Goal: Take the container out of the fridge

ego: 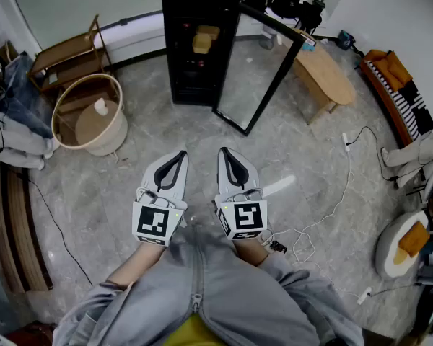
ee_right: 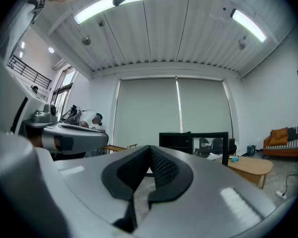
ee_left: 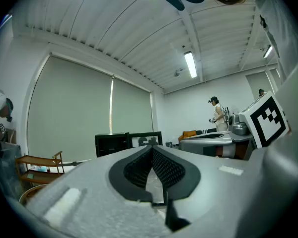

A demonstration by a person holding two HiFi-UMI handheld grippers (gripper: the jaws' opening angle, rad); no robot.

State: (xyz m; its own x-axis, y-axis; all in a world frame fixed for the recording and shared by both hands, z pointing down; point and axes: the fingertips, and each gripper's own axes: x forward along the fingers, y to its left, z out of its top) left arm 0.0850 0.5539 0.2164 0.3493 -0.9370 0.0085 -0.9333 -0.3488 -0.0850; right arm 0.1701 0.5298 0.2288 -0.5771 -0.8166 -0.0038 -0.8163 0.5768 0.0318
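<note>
A black mini fridge [ego: 200,42] stands on the floor well ahead, its glass door [ego: 263,67] swung open to the right. Inside, a tan container [ego: 202,43] sits on an upper shelf. The fridge [ee_left: 111,144] also shows small and far off in the left gripper view, and the fridge [ee_right: 176,141] likewise in the right gripper view. My left gripper [ego: 180,154] and right gripper [ego: 224,151] are held side by side near my body, pointing at the fridge. Both are shut with nothing between their pads, far short of the fridge.
A round basket [ego: 90,114] and a wooden rack [ego: 65,56] stand at the left. A low wooden table [ego: 321,71] is right of the fridge door. Cables [ego: 332,207] trail over the floor at the right. A person [ee_left: 218,115] stands in the background.
</note>
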